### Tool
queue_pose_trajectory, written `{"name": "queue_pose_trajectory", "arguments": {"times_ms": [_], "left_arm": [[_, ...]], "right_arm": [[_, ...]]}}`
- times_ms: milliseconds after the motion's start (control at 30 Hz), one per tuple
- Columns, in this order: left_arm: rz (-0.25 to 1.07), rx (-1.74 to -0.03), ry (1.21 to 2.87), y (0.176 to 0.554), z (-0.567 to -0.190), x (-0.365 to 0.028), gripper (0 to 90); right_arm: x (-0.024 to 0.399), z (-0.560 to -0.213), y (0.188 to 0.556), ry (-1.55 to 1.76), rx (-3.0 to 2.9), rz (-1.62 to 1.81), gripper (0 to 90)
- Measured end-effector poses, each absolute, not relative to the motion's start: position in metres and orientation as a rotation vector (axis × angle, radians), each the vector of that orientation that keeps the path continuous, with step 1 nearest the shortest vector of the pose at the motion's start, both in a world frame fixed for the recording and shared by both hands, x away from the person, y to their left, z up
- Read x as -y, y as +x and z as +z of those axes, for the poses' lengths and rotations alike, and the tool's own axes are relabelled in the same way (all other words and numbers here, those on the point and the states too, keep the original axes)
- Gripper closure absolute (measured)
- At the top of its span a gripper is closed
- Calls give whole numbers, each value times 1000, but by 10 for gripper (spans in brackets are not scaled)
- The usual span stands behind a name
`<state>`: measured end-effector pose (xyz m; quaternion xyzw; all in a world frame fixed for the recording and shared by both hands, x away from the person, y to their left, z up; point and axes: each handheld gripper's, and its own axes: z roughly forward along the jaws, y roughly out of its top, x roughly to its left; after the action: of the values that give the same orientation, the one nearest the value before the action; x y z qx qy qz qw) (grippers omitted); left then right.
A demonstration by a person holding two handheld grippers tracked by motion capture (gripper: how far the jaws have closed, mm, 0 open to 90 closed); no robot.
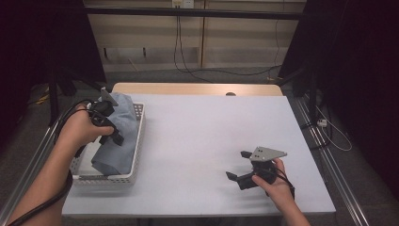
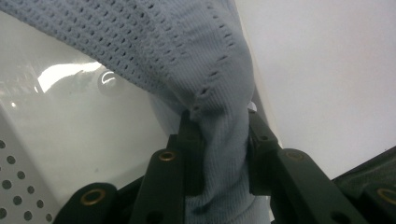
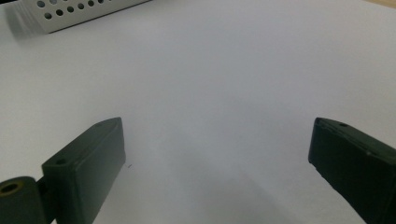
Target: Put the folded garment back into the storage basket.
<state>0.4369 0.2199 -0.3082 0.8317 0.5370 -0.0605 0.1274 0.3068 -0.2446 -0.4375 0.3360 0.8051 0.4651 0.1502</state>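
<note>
The left claw [image 2: 219, 154] was clamped on a fold of the blue knit cloth [image 1: 115, 134], which lay mostly in the white basket [image 1: 136, 155] at 9 o'clock on the counter [image 1: 197, 141]. The lift-out seemed barely begun. The right claw [image 1: 239, 165] rested wide and empty at 5 o'clock.

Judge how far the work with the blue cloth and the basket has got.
Done: the left claw is shut on the blue cloth. In hand: the cloth lies partly in the white basket, draped over its rim. Left: lifting it clear or settling it, which cannot be told. The right claw rests open on the table.
</note>
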Motion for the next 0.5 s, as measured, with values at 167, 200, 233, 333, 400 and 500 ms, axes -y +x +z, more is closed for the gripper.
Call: {"name": "queue_pose_trajectory", "arguments": {"times_ms": [167, 200, 233, 333, 400, 500], "left_arm": [[-175, -1563, 2421, 436, -307, -219, 726], [-176, -1561, 2421, 436, -308, -219, 725], [-184, -1563, 2422, 436, -310, -219, 724], [-194, -1566, 2416, 436, -313, -221, 722], [-194, -1574, 2409, 435, -315, -222, 720], [-198, -1572, 2413, 434, -316, -224, 719]], "right_arm": [[245, -438, 307, 966, -2314, 1335, 36], [245, -438, 307, 964, -2314, 1336, 36], [244, -438, 307, 965, -2314, 1336, 36], [244, -438, 307, 964, -2315, 1336, 36], [244, -438, 307, 965, -2315, 1336, 36], [244, -438, 307, 963, -2315, 1335, 35]]}}
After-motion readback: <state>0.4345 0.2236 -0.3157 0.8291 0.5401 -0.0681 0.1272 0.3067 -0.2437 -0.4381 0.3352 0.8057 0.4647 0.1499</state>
